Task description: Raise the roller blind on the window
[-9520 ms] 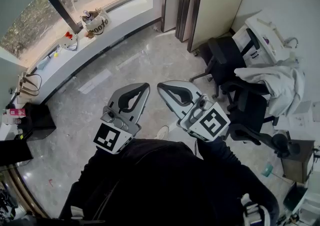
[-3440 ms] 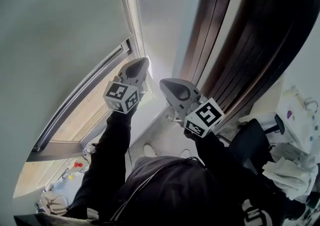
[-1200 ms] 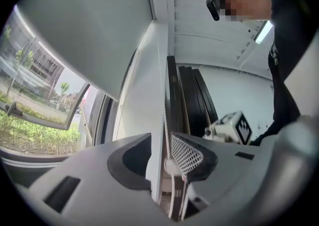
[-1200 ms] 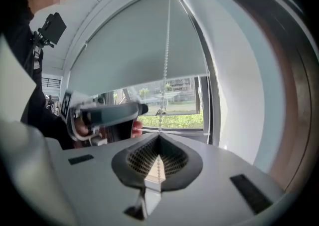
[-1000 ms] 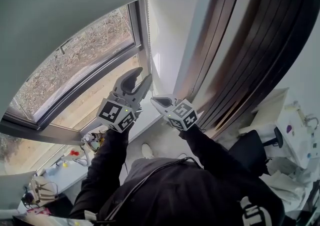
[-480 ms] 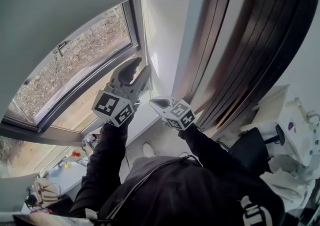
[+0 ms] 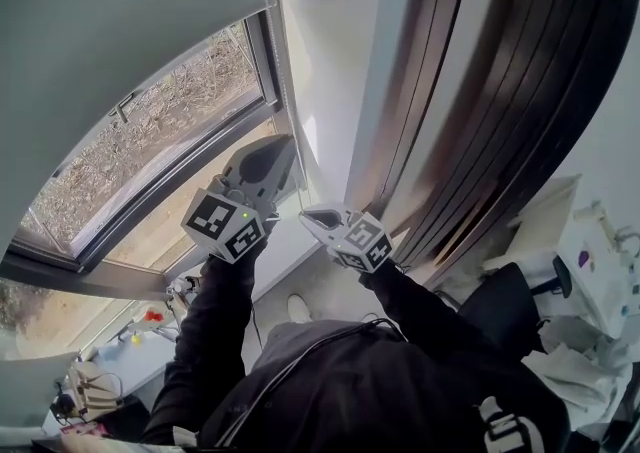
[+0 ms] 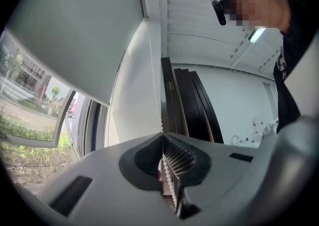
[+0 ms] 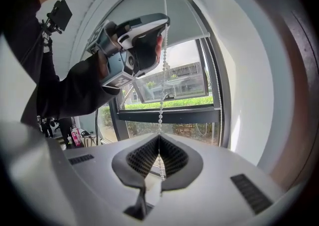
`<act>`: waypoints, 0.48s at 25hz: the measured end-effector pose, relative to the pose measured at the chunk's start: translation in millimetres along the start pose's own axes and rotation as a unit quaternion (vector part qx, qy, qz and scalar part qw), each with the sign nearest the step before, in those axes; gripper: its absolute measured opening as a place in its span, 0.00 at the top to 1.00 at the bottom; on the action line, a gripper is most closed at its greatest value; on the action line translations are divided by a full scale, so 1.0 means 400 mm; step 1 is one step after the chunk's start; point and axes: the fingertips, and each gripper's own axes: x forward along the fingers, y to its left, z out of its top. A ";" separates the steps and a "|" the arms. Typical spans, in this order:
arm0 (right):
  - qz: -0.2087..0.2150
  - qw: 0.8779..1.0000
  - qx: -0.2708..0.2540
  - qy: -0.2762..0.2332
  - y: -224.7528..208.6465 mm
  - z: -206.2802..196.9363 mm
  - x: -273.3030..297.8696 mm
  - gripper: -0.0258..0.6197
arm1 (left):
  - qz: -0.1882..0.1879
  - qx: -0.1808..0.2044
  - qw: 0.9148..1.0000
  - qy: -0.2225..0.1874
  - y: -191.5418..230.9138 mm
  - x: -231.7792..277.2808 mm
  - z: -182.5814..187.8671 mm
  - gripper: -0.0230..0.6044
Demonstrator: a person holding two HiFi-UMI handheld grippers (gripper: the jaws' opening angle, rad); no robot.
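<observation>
The grey roller blind [image 7: 120, 31] covers the upper part of the window [image 7: 150, 146]; its lower edge hangs above the open pane. A white bead chain [image 8: 160, 95] runs down beside the frame. My left gripper [image 7: 288, 143] is raised by the frame and shut on this chain, which passes between its pads [image 8: 174, 157]. Below it, my right gripper [image 7: 303, 214] is shut on the same chain [image 9: 161, 95]. In the right gripper view the left gripper [image 9: 163, 20] holds the chain higher up, in front of the blind [image 9: 184, 10].
Dark door panels [image 7: 480, 91] stand to the right of a white wall strip [image 7: 330, 61]. A black office chair [image 7: 505, 301] is at the lower right. The windowsill [image 7: 130, 351] far below carries small items.
The left gripper's jaws, open around the chain half a second ago, have closed on it. The right gripper has sunk slightly, still shut on the chain.
</observation>
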 end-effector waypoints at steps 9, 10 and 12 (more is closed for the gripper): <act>0.032 0.993 0.034 -0.106 -0.041 0.180 -0.094 0.52 | -0.002 -0.012 1.000 0.022 0.032 -0.005 -0.064 0.95; 0.030 0.992 0.027 -0.119 -0.049 0.218 -0.113 0.51 | -0.001 -0.017 1.000 0.025 0.031 -0.007 -0.083 0.95; 0.026 0.989 0.011 -0.146 -0.055 0.295 -0.151 0.50 | -0.001 -0.034 0.999 0.029 0.023 -0.016 -0.129 0.95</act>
